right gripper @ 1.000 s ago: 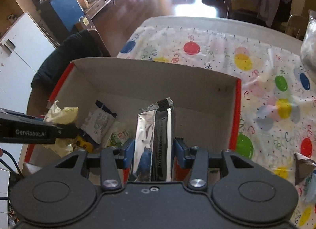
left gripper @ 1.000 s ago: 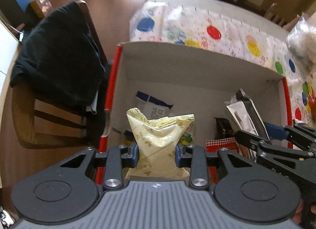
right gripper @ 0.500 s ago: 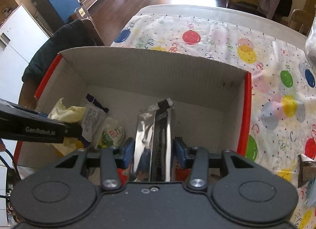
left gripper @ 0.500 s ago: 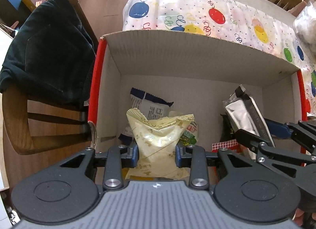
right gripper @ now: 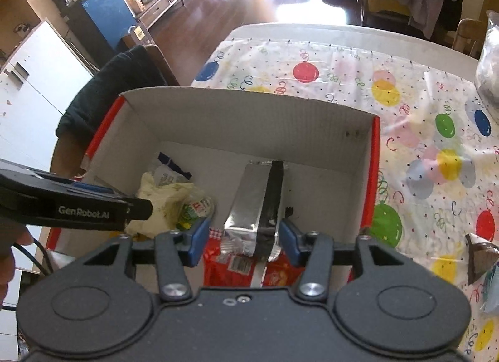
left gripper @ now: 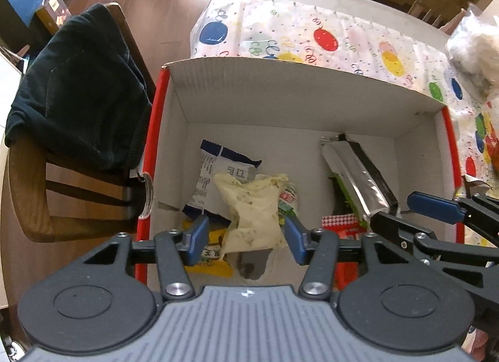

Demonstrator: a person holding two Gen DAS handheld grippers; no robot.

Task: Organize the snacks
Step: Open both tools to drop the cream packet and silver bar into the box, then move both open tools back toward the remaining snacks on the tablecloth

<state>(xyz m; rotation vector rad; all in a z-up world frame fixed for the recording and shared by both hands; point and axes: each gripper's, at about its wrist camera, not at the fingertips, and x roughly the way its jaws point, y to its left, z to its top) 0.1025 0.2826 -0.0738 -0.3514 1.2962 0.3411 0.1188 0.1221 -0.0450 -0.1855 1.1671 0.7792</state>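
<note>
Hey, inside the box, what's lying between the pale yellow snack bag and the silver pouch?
In the left wrist view, a green-and-white packet beside the pale yellow bag, then bare box floor up to the silver pouch.

The right gripper (right gripper: 243,238) hung over a red-edged cardboard box (right gripper: 372,174) with its blue-padded jaws spread, a silver foil packet (right gripper: 249,199) lying free between them on other snacks. A pale yellow bag (right gripper: 162,203) lay at the box's left side beside a green-and-white pouch (right gripper: 196,209), while the left gripper (right gripper: 137,204) reached in just above it. The box sat on a balloon-print tablecloth (right gripper: 343,75), near a chair draped with a dark garment (right gripper: 115,81).
</note>
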